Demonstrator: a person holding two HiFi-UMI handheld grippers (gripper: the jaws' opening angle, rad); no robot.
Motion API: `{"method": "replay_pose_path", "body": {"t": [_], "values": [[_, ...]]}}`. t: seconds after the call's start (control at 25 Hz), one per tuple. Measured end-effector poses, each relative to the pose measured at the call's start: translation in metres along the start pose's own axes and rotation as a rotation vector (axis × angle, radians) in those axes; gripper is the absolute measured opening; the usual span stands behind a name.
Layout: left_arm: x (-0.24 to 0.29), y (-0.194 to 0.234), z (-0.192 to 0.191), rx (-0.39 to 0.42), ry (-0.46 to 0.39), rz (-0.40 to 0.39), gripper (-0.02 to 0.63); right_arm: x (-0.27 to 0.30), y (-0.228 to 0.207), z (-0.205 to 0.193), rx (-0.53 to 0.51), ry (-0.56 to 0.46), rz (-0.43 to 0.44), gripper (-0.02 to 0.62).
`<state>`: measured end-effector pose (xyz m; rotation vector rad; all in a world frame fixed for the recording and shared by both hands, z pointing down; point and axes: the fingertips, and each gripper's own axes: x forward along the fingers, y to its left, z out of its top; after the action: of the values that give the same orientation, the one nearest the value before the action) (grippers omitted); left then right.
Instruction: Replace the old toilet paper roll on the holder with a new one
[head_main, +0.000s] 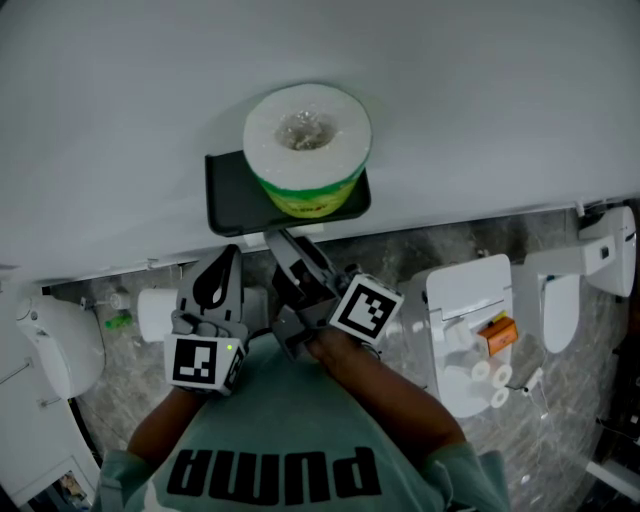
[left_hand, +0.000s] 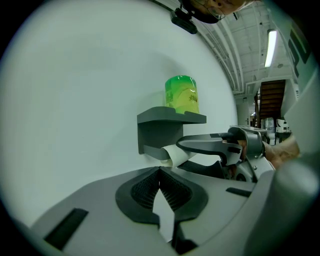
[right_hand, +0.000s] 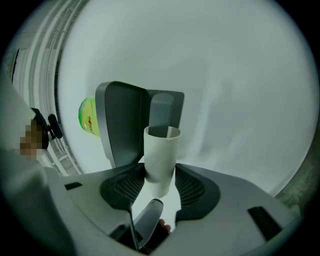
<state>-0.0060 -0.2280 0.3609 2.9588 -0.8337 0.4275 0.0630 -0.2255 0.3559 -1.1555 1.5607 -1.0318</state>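
The new roll (head_main: 306, 135) wears glossy green plastic film over soft white paper. The holder (head_main: 228, 195) looks like matt dark-grey plastic, though it could be painted metal. The cardboard tube (right_hand: 161, 155) is pale and matt. The right gripper (right_hand: 160, 172) is matt grey plastic, its fingers (right_hand: 192, 187) faced with ribbed black pads.

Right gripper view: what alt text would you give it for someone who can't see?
The right gripper grips a bare cardboard tube, its far end on the arm of a grey holder on a white wall. A green-wrapped roll peeks out behind the holder's left edge.

Roll label (left_hand: 184, 101) illegible, tube (left_hand: 172, 154) partly hidden
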Motion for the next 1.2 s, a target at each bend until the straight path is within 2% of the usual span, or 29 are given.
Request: {"method": "replay_pose_path", "body": {"t": [0.56,1.2], "values": [[0.01,-0.023,0.003,0.015,0.008,-0.003,0.003,-0.018,-0.003,0.023,-0.019,0.003,-0.02,0.178],[0.024,-0.053,0.017,0.029,-0.023,-0.003,0.003,-0.04,-0.005,0.057,-0.024,-0.008,-0.03,0.178]]}}
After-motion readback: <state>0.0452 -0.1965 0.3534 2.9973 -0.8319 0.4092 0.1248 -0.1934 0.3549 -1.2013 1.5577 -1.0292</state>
